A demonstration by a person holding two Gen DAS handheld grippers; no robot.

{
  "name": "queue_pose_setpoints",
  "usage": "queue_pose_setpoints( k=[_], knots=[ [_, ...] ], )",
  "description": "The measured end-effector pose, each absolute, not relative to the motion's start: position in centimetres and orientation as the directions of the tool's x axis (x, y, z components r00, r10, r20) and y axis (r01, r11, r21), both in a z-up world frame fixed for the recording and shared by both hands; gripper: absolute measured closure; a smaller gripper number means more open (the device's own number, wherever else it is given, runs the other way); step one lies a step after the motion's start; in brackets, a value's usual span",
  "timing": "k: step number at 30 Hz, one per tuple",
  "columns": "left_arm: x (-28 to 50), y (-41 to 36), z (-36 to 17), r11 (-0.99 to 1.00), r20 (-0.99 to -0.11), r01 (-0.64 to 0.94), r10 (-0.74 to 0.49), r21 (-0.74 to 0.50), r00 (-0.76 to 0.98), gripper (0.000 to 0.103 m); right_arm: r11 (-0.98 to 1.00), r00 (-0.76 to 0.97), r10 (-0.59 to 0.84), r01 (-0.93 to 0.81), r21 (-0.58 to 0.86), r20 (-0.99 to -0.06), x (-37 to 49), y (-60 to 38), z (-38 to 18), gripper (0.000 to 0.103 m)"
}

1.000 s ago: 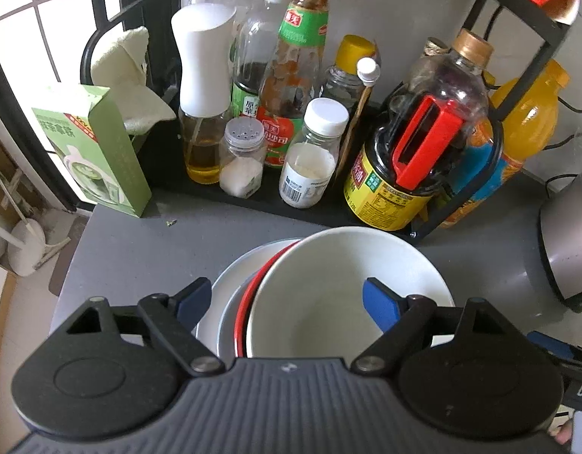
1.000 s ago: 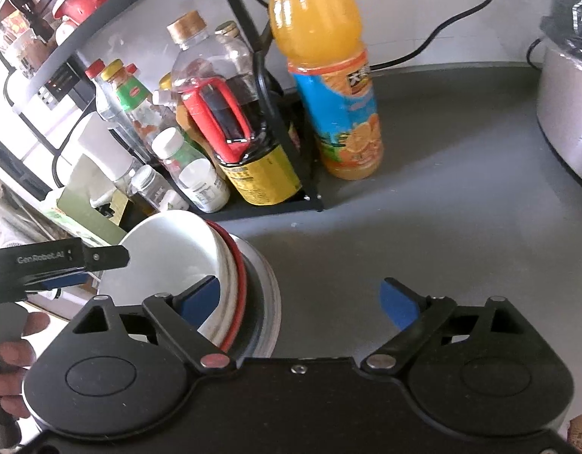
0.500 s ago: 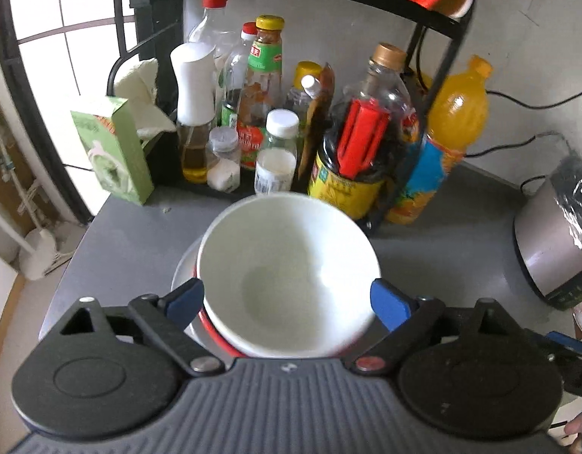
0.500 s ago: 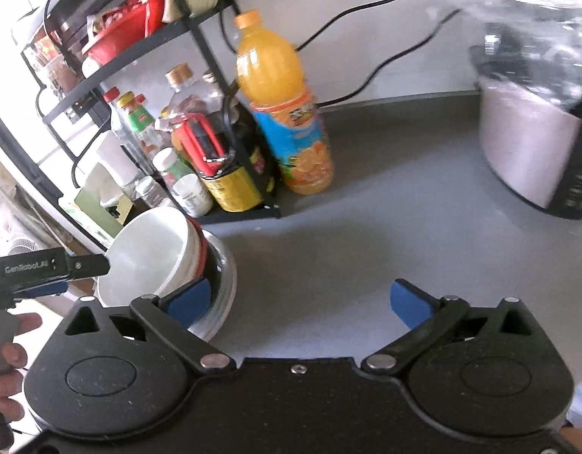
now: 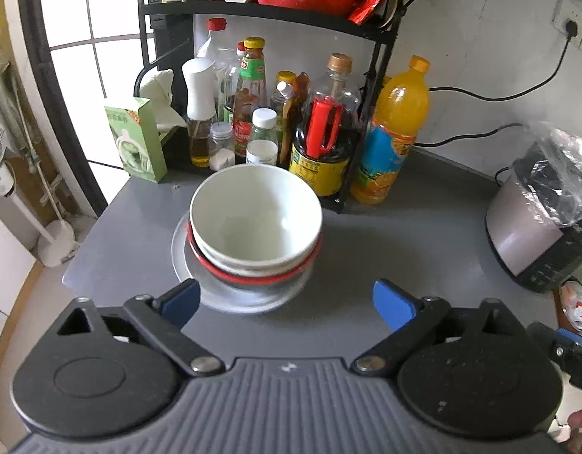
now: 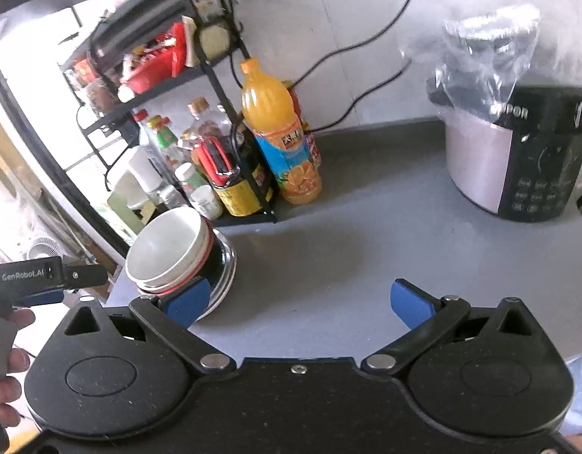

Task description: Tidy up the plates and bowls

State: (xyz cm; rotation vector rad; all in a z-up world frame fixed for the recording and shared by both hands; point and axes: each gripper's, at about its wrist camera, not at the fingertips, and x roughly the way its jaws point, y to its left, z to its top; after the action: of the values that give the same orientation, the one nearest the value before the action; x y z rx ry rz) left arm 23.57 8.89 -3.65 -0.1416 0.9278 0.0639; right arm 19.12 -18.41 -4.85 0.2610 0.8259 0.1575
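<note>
- Left gripper (image 5: 285, 300): jaws widening toward full spread, nothing between the blue pads; poised above and short of the stack, no contact.
- Right gripper (image 6: 298, 300): jaws fully spread, empty; only bare tabletop (image 6: 366, 249) between the pads, with the stack off to the left.
- Task items: white bowl (image 5: 255, 213) nested uppermost, a second white bowl and a red-rimmed bowl (image 5: 253, 274) beneath, all seated on a metal plate (image 5: 215, 295); stack at the left part of the tabletop, just in front of the black rack (image 5: 382, 60).
- Judged step: release complete, withdrawal under way. Retract up and clear of the rims before any sideways travel; avoid clipping the top bowl, since nested bowls shift readily.
- Check that the stack sits level and clear of the tabletop edge.
- Legible writing: "GenRobot.AI" on the left gripper body in the right wrist view; partial "…POR" on the cooker (image 6: 518, 159).
- Orange drink bottle (image 6: 281, 136) and sauce labels: print too small to read.
</note>
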Motion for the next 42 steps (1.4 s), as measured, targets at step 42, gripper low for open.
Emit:
queue_pose_setpoints(
  k=[42],
  knots=[
    [12.9,13.3,1.4,0.997,-0.69,0.07,-0.074,-0.035,0.72,0.0,0.983,0.785,0.078,0.041,0.178,-0.615,8.1,-10.6,1.8,0.0]
  ],
)
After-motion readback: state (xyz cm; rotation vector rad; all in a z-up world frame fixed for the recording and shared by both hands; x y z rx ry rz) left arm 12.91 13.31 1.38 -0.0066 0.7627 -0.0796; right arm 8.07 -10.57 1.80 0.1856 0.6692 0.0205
